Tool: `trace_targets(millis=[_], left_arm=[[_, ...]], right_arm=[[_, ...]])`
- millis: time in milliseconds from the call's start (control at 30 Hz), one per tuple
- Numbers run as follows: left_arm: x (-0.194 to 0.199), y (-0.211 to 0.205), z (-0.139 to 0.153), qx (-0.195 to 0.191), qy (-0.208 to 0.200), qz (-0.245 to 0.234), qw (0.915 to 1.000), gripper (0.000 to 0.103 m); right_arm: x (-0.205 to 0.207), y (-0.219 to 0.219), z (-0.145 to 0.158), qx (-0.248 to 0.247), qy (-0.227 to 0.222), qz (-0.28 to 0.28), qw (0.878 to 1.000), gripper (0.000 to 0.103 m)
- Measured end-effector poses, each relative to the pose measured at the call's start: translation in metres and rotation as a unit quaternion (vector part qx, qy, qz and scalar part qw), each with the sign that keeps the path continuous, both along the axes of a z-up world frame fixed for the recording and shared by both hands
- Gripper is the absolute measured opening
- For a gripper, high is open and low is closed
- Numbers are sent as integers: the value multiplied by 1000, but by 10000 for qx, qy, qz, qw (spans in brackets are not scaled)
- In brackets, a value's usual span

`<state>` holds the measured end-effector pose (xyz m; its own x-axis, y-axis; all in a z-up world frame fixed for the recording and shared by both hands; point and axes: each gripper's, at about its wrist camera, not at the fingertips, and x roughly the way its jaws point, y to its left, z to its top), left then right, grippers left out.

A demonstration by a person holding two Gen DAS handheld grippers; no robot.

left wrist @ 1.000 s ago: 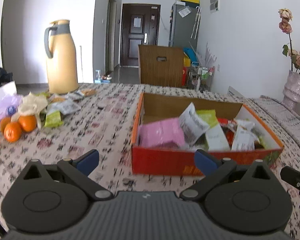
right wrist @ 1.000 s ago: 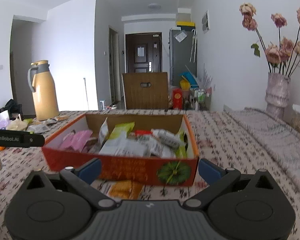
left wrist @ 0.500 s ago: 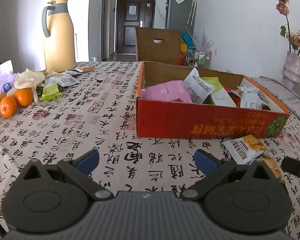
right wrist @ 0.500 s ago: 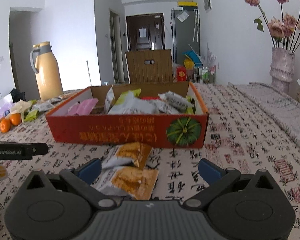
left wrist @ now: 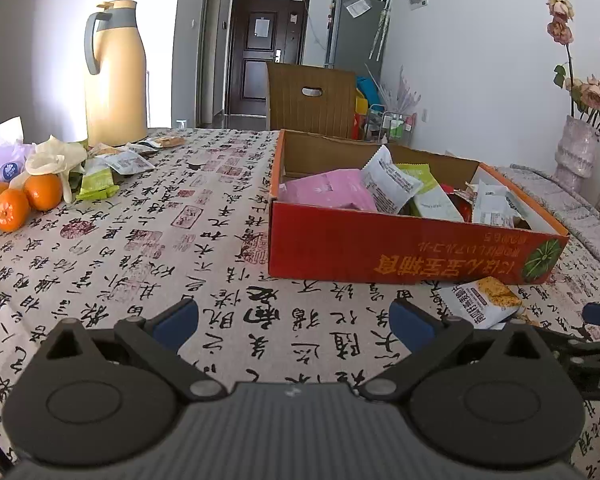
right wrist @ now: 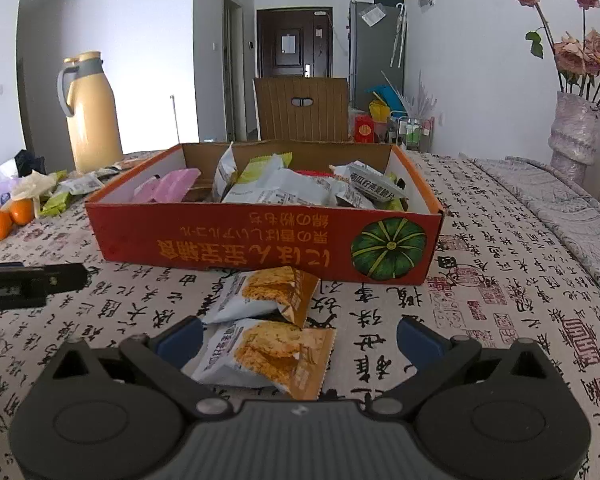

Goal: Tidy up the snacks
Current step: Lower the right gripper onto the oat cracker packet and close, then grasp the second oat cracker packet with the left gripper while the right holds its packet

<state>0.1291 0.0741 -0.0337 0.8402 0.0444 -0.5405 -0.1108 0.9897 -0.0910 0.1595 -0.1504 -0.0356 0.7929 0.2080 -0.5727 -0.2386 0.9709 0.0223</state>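
A red cardboard box holds several snack packets. Two white-and-orange cracker packets lie on the tablecloth in front of it: the nearer packet sits between my right gripper's fingers, the farther packet just beyond. My right gripper is open and low over the nearer packet, jaws wide and apart from it. My left gripper is open over bare tablecloth left of the box, holding nothing. One cracker packet shows at the left wrist view's right. More loose snack packets lie at the far left.
A tan thermos jug stands at the back left. Oranges and a bag sit at the left edge. A vase of flowers stands at the right. A wooden chair is behind the table.
Both grippers have dropped lower and pulled back from the box. The two cracker packets came into view, and the right gripper now straddles the nearer one.
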Motion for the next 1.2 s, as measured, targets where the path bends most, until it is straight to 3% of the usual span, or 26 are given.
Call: trace_targets(millis=[333, 733, 900, 1100, 1200], left_arm=[[0, 1, -1, -51, 28, -9, 10000, 103], [-1, 2, -2, -70, 59, 3, 10000, 103], [1, 2, -2, -80, 84, 20, 9999, 103], [1, 3, -2, -70, 105, 53, 9999, 103], [1, 3, -3, -65, 116, 82, 9999, 103]], right_arm=[[21, 19, -20, -336, 478, 27, 9983, 103], [22, 15, -25, -149, 552, 72, 9983, 103], [14, 13, -20, -63, 457, 167, 9988, 72], [3, 11, -18, -45, 336, 246, 9991, 51], [-1, 12, -17, -35, 285, 292, 9992, 46]])
